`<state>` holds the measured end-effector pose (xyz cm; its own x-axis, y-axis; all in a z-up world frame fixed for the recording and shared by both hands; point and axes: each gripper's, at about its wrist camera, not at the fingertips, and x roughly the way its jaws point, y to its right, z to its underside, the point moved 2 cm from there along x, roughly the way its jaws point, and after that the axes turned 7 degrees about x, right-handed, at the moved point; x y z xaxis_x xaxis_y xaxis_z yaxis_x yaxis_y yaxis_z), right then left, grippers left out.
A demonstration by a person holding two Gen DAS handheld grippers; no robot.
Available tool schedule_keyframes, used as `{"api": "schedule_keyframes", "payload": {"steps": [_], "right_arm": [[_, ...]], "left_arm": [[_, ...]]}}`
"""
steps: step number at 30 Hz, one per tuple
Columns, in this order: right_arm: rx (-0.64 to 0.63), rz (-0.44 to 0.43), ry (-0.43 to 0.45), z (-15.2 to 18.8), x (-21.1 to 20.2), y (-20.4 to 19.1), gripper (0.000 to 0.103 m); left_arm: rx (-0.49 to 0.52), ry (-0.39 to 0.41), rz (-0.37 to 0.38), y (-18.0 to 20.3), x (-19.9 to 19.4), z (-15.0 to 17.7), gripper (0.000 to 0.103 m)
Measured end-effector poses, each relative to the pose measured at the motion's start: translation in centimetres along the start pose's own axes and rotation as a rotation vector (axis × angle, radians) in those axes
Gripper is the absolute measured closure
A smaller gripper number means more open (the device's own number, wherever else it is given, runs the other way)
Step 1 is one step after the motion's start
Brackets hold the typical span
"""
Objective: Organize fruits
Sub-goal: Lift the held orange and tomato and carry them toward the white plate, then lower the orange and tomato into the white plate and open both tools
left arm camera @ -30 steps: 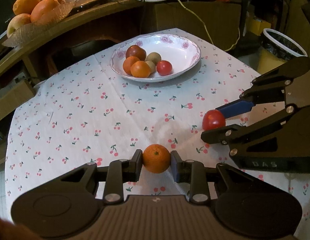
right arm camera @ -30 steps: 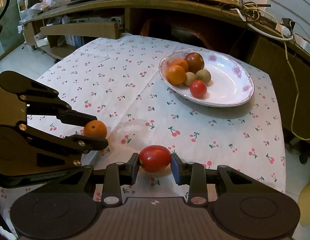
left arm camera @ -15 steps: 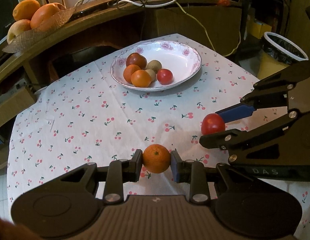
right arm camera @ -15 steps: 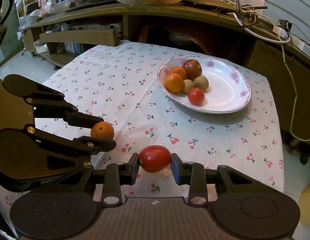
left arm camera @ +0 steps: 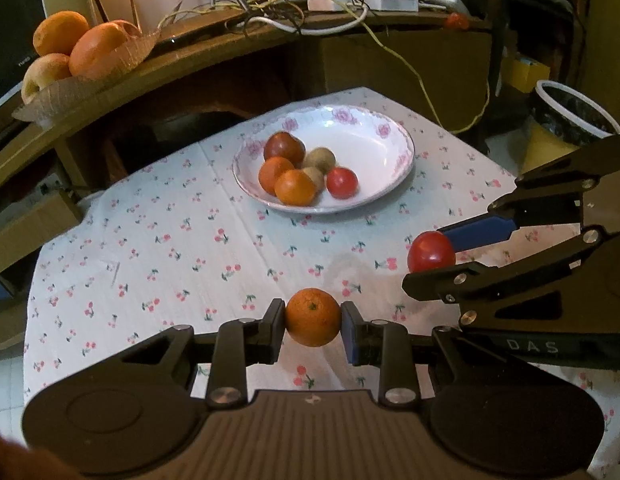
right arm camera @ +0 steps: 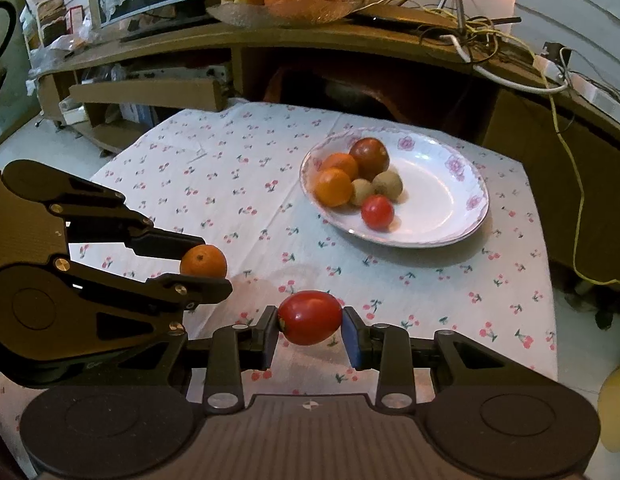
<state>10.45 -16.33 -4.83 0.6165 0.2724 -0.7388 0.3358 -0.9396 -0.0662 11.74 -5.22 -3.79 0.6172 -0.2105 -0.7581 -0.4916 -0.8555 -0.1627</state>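
My left gripper (left arm camera: 313, 317) is shut on a small orange (left arm camera: 313, 317), held above the cherry-print tablecloth (left arm camera: 170, 240); it also shows in the right wrist view (right arm camera: 203, 261). My right gripper (right arm camera: 310, 323) is shut on a red tomato (right arm camera: 310, 323), held above the cloth to the right of the left gripper; the tomato also shows in the left wrist view (left arm camera: 431, 252). A white floral bowl (left arm camera: 373, 148) at the table's far side holds several fruits: oranges, kiwis, a dark tomato and a red tomato (left arm camera: 341, 182). The bowl shows in the right wrist view too (right arm camera: 449, 208).
A wooden shelf (left arm camera: 214, 60) behind the table carries a glass dish of large oranges and apples (left arm camera: 70, 52) and tangled cables (left arm camera: 294, 16). A bin with a white rim (left arm camera: 569, 112) stands to the right of the table. The table's edges drop to the floor.
Both grippers have risen and pulled back from the table with their fruits still held; the bowl looks farther away. Nothing was let go.
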Motion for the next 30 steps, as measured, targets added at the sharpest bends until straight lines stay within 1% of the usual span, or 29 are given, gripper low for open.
{"api": "schedule_keyframes", "payload": {"steps": [6, 19, 30], "right_arm": [[0.020, 0.010, 0.033, -1.1, -0.3, 0.4, 0.069], [0.057, 0.026, 0.074, -2.7, -0.5, 1.4, 0.068], [0.119, 0.056, 0.113, -5.1, 0.3, 3.4, 0.068]], "left_arm": [[-0.009, 0.024, -0.016, -0.5, -0.2, -1.1, 0.067], [-0.005, 0.054, -0.038, -1.1, 0.0, -3.2, 0.068], [-0.039, 0.087, -0.038, -2.1, 1.6, -6.3, 0.068]]}}
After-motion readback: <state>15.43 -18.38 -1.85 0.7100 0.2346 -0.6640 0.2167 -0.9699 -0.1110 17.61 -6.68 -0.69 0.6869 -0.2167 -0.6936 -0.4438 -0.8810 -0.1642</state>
